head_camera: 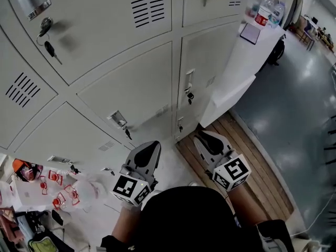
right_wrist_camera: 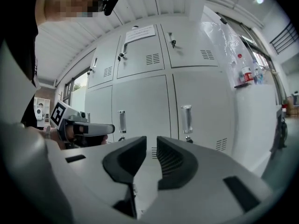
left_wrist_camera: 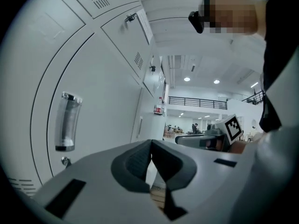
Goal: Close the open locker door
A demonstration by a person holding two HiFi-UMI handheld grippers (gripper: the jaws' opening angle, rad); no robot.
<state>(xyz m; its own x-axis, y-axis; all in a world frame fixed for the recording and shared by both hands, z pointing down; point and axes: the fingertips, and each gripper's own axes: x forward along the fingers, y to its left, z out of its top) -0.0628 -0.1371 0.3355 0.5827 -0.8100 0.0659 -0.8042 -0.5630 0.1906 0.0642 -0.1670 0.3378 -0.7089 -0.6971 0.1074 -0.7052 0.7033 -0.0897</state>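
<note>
Close below us we hold the left hand-held gripper [head_camera: 148, 150], jaws together, and the right hand-held gripper [head_camera: 206, 138], jaws slightly apart on nothing, facing locker doors [head_camera: 128, 91] that all look flush ahead, so we judge closing done, leaving only a check push.

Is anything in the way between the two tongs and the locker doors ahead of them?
Nothing visible. The left tongs and right tongs point at the locker doors with only open air between. Which door is open I cannot tell; a white panel stands out beside the right tongs.
</note>
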